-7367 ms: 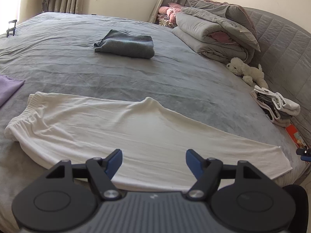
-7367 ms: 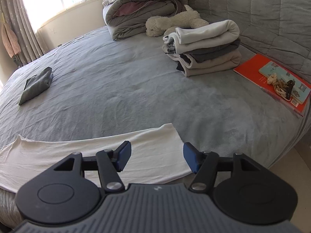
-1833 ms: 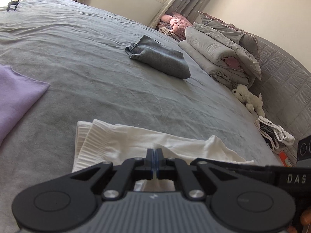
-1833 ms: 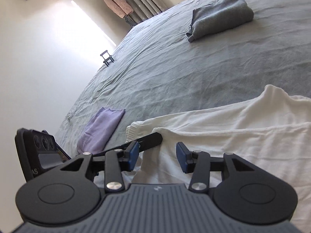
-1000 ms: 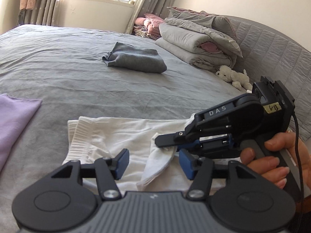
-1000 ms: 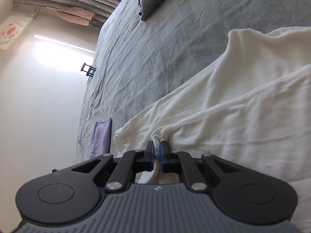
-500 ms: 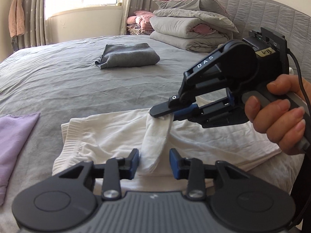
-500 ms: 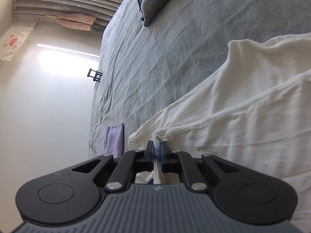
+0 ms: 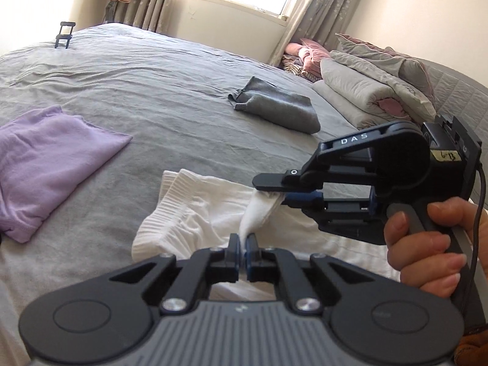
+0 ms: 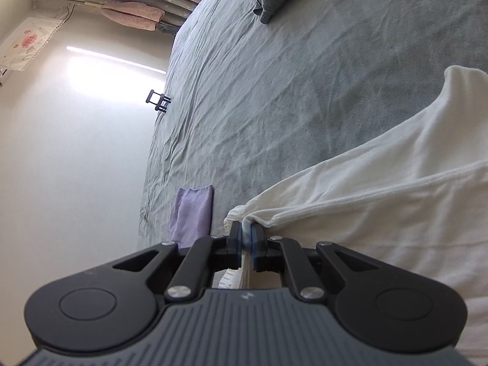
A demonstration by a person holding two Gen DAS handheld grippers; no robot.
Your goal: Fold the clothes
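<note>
A white garment (image 9: pixel 210 210) was laid, folded over on itself, near the front edge of a bed covered with a grey bedspread (image 9: pixel 146 97), its ribbed waistband turned toward a lilac garment (image 9: pixel 45 158) that was spread flat just beside it. A raised fold of the white cloth was pinched between the pressed-together blue pads of the left gripper (image 9: pixel 242 245), and the same strip was seen to run up and rightward into the right gripper (image 9: pixel 276 196), where it was clamped between the upper black finger and the blue-padded lower one. The right gripper was gripped by a hand (image 9: pixel 427 244) around its handle, with a dark cable hanging beside it. The letters "DAS" were printed in pale type on the side of its black body, and a small yellowish sticker with handwriting, roughly "6-13", was stuck on the block behind; the characters could not be read with certainty.

In the right wrist view, the right gripper (image 10: pixel 246 238) was shown closed on a hemmed edge of the white garment (image 10: pixel 381 207), the cloth being drawn taut from the pads.

A folded grey garment (image 9: pixel 274 109) was left farther back on the bedspread, well apart from the white one. Rolled quilts (image 9: pixel 375 91) were stacked against the padded headboard, and a small black stand (image 9: pixel 64 34) was set at the far edge. A wall hanging (image 10: pixel 26 44) with pink motifs was visible; its writing was too blurred to be read.
</note>
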